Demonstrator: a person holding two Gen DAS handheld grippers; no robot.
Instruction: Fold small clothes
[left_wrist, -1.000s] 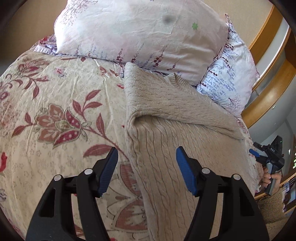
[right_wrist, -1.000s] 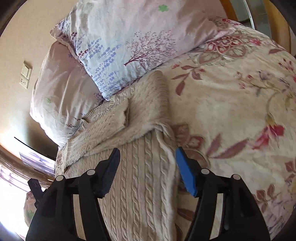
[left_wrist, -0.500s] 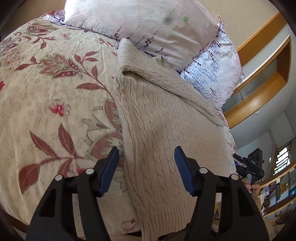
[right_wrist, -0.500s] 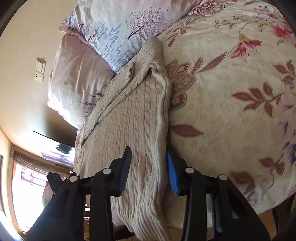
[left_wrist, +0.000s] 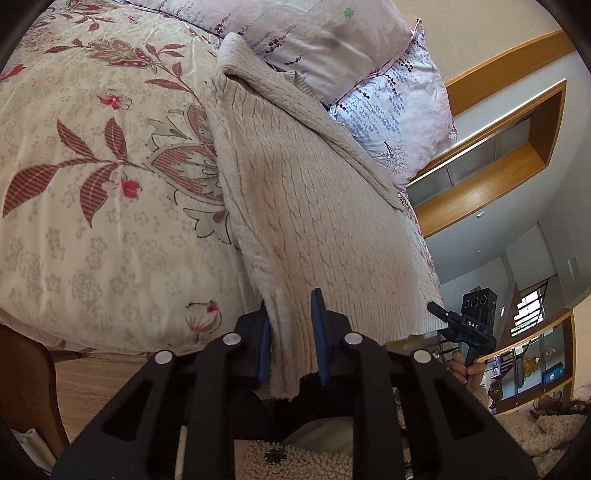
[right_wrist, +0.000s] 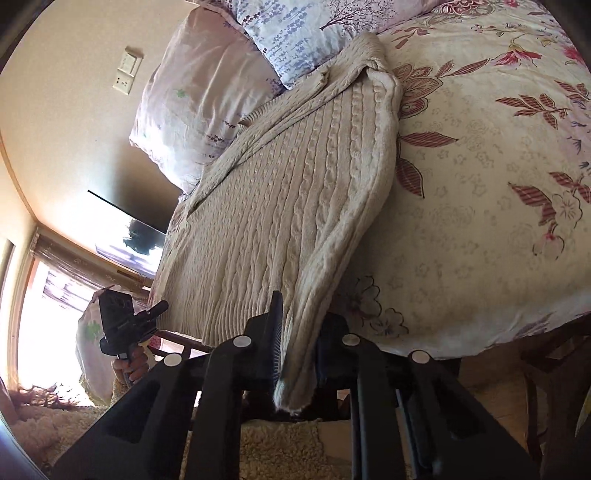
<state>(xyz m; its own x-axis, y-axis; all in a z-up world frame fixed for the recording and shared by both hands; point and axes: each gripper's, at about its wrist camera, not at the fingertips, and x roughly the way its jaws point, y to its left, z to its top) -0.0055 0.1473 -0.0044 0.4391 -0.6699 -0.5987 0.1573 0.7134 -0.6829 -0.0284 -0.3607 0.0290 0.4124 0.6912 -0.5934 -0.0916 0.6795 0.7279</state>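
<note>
One sweater (left_wrist: 314, 206), two pillows (left_wrist: 325, 40) at the head of the bed (left_wrist: 92, 221), two grippers. Left gripper (left_wrist: 291, 339) and right gripper (right_wrist: 297, 350) both low at the foot edge, pointing up the bed, each with jaws clamped on a bottom corner of the hem. Lying lengthwise, collar toward the pillows, hem over the foot edge.

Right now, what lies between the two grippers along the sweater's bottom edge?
Only the ribbed hem of the sweater spans from the left gripper to the right gripper. Both wrist views show each gripper clamped on a bottom corner.
</note>
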